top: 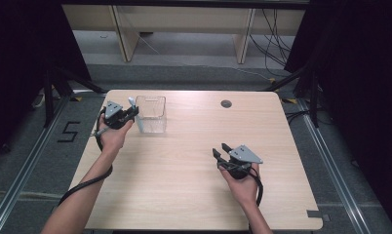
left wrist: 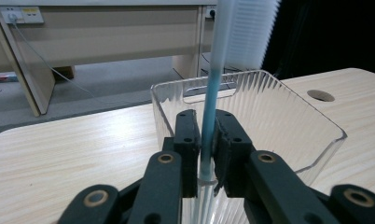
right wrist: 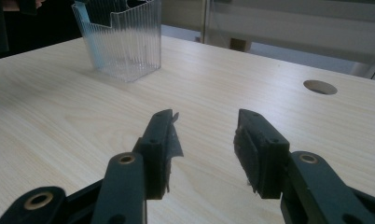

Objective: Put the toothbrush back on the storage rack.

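The left gripper [left wrist: 207, 140] holds a blue stick [left wrist: 209, 119] upright at the near rim of the clear bin [left wrist: 288, 116], jaws narrow around it. Next: let it drop inside. The right gripper [right wrist: 204, 140] rests wide, empty.

The pale rectangular table [top: 184, 185] has a light wood-grain top, smooth and matt, with fine straight lines in the grain. At its far left stands the clear ribbed plastic container [left wrist: 288, 116], glossy, its walls pressed in narrow vertical ridges and its rim smooth. The thin blue and white stick [left wrist: 209, 121] looks like smooth plastic, a little translucent. The jaws of the left black gripper [left wrist: 205, 154] and the right black gripper [right wrist: 206, 149] are matt plastic with brass-coloured rivets; their dark pads look rough and frayed.
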`<state>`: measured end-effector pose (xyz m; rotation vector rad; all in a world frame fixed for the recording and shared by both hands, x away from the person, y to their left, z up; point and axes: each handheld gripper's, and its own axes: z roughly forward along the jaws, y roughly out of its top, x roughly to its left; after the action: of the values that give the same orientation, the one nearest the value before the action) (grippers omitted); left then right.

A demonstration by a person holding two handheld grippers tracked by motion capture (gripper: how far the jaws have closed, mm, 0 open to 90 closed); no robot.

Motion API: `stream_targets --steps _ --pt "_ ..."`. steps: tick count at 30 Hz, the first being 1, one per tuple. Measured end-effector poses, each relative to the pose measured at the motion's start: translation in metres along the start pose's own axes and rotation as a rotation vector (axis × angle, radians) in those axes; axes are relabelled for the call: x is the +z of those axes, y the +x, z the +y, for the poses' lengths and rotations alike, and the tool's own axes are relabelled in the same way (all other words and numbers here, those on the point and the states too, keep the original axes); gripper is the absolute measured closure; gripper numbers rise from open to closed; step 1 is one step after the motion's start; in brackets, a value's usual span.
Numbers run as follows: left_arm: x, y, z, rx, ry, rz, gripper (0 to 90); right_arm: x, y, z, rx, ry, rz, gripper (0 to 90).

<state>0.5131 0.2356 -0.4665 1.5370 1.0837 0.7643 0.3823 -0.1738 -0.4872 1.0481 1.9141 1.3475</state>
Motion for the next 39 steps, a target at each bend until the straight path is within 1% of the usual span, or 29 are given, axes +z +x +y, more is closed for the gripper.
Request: stream_targets --steps 1,2,3,4,5,7,8,9,13,16,17,19,20,21,22,24,25,26,27,29,31,33,34,35,38,39 --pt "0.000 0.000 0.000 0.002 0.000 0.002 77.4 0.000 0.000 0.000 0.001 0.001 0.002 56.9" --pt "-0.001 0.000 0.000 0.001 0.000 0.005 76.2 0.001 -0.001 0.000 -0.012 -0.004 0.001 56.9" --pt "-0.001 0.000 0.000 -0.002 -0.002 0.008 74.6 0.001 0.000 0.000 -0.004 -0.001 0.002 56.9" --pt "-0.001 0.000 0.000 -0.004 -0.002 0.013 73.3 0.001 -0.001 0.000 -0.014 -0.005 0.002 56.9" --pt "-0.002 0.000 0.000 -0.004 -0.001 0.016 72.3 0.001 0.001 0.000 0.019 0.006 0.010 56.9" --pt "-0.002 0.001 0.000 -0.004 -0.005 0.018 70.2 0.001 0.001 0.000 0.020 0.001 0.016 56.9" --pt "-0.003 0.001 0.000 -0.007 -0.008 0.020 69.1 0.001 0.001 0.000 0.017 0.005 0.010 56.9" --pt "-0.003 0.001 0.000 -0.007 -0.009 0.023 67.8 0.001 0.001 -0.001 0.024 -0.001 0.020 56.9" --pt "-0.005 0.002 0.000 -0.014 -0.013 0.035 62.1 0.001 0.001 -0.001 0.023 0.001 0.018 56.8" --pt "-0.007 0.002 -0.001 -0.019 -0.011 0.045 55.6 0.000 0.001 0.000 0.014 0.007 0.007 56.7" --pt "-0.009 0.002 0.000 -0.019 -0.012 0.046 52.9 0.000 -0.001 0.000 -0.013 -0.001 -0.001 56.7" --pt "-0.012 0.001 0.001 -0.021 -0.012 0.052 47.6 0.000 -0.001 0.000 -0.012 0.001 0.000 56.5" --pt "-0.014 0.002 0.001 -0.022 -0.008 0.060 44.0 -0.001 0.002 -0.001 0.033 0.019 0.004 56.4" --pt "-0.016 0.002 0.002 -0.025 -0.010 0.065 41.4 0.000 0.000 -0.001 0.008 0.009 0.002 56.3" --pt "-0.018 0.003 0.002 -0.036 -0.009 0.070 39.1 0.001 -0.001 -0.001 -0.003 0.002 0.006 56.2" --pt "-0.022 0.003 0.001 -0.045 -0.004 0.071 35.6 0.000 -0.002 -0.001 -0.010 0.006 0.001 56.2" --pt "-0.024 0.003 0.001 -0.047 -0.002 0.068 34.8 0.002 -0.002 -0.001 -0.008 -0.004 0.011 56.1" --pt "-0.026 0.003 0.001 -0.043 0.001 0.064 34.2 0.002 -0.001 -0.001 -0.008 -0.003 0.009 56.1" --pt "-0.028 0.003 0.000 -0.043 0.002 0.059 33.9 0.001 -0.001 -0.001 0.003 0.002 0.007 56.1" --pt "-0.032 0.002 -0.001 -0.041 -0.001 0.051 33.3 0.001 -0.001 -0.001 0.003 0.004 0.007 55.9" --pt "-0.037 0.002 -0.002 -0.037 0.007 0.049 33.0 0.001 0.000 -0.001 0.000 0.003 0.005 55.8" --pt "-0.042 0.002 -0.004 -0.043 0.009 0.043 32.7 0.001 -0.001 -0.001 0.001 0.003 0.007 55.7" --pt "-0.045 0.002 -0.005 -0.044 0.009 0.039 32.7 0.001 0.000 -0.001 0.010 0.009 0.006 55.8" --pt "-0.048 0.001 -0.008 -0.057 0.006 0.032 32.9 0.000 -0.001 -0.001 0.008 0.009 0.004 55.7" --pt "-0.056 -0.002 -0.014 -0.052 0.002 0.017 32.9 0.001 -0.001 -0.002 -0.004 0.004 -0.002 55.6" --pt "-0.058 -0.003 -0.016 -0.052 0.001 0.014 32.9 0.001 0.000 -0.002 -0.001 0.006 -0.001 55.5"
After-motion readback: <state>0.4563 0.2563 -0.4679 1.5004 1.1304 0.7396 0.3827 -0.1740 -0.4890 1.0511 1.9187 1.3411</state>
